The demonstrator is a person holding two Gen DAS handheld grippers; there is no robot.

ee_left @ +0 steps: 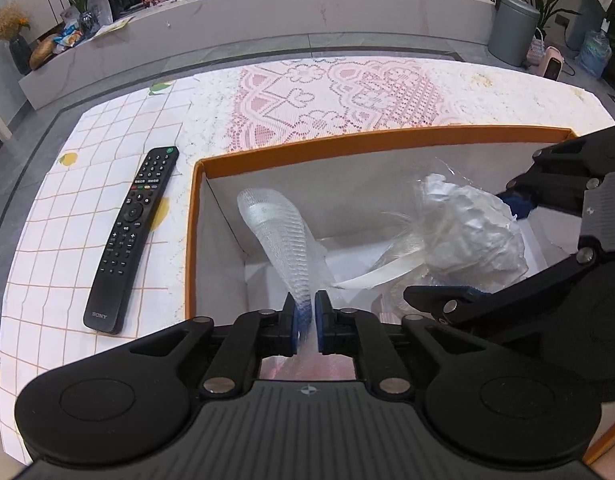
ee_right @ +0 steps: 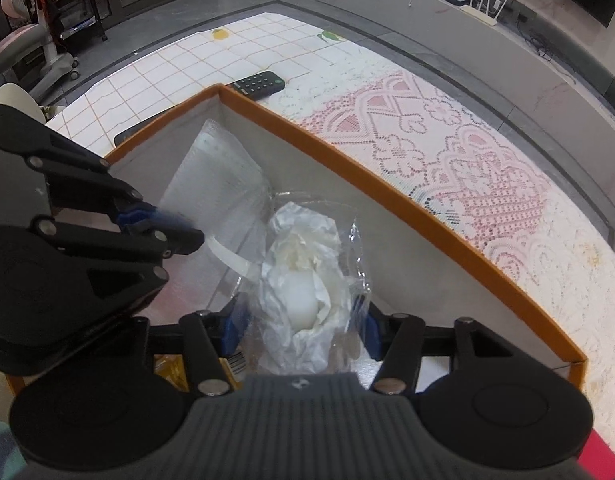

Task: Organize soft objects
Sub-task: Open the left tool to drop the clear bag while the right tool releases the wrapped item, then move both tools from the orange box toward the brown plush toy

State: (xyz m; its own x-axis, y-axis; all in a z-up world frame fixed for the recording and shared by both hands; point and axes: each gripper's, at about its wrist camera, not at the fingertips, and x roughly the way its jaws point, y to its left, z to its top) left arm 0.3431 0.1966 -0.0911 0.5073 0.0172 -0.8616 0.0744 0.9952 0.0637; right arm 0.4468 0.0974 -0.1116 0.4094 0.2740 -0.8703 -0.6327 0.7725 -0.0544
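Note:
An orange-rimmed box point(ee_left: 347, 142) with white inner walls sits on the table; it also shows in the right wrist view point(ee_right: 387, 178). My left gripper point(ee_left: 306, 320) is shut on a strip of clear bubble wrap point(ee_left: 279, 236) that stands up inside the box; the wrap also shows in the right wrist view point(ee_right: 211, 184). My right gripper point(ee_right: 303, 330) is closed around a clear plastic bag of crumpled white paper point(ee_right: 303, 276) and holds it over the box. The same bag point(ee_left: 471, 228) and the right gripper point(ee_left: 519, 200) appear at the right of the left wrist view.
A black Sony remote point(ee_left: 133, 232) lies left of the box on a checked tablecloth point(ee_left: 67, 216). A pink lace cloth point(ee_left: 339, 96) lies beyond the box. A low grey ledge point(ee_left: 267, 8) with plants and clutter runs behind the table.

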